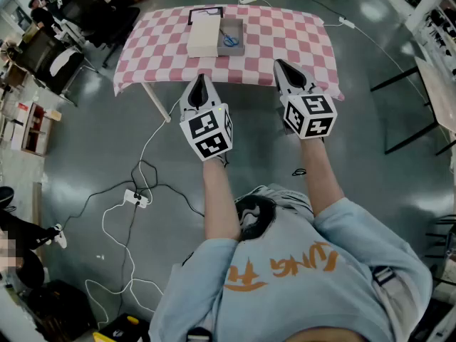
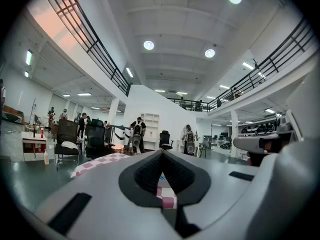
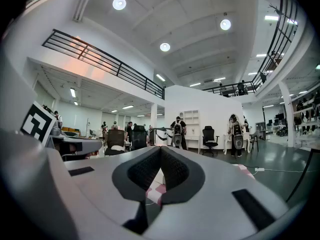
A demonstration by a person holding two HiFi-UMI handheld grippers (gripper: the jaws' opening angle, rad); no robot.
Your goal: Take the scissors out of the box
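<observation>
Judging the scissors [image 1: 229,40]: light, stiff, probably slick at the blades; I'd pinch the blue handle end. One pair, lying in one open box [image 1: 239,50] on the checked worktop [image 1: 299,41], one cream lid [image 1: 203,35] touching its side. Left claw [image 1: 200,81] and right claw [image 1: 280,65] both pressed together, empty, short of the worktop.

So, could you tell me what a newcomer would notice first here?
Probably the pink-checked table at the top of the head view, with an open box on it holding blue-handled scissors. Next, the left gripper and right gripper, both shut and empty, held level in front of the table.
</observation>
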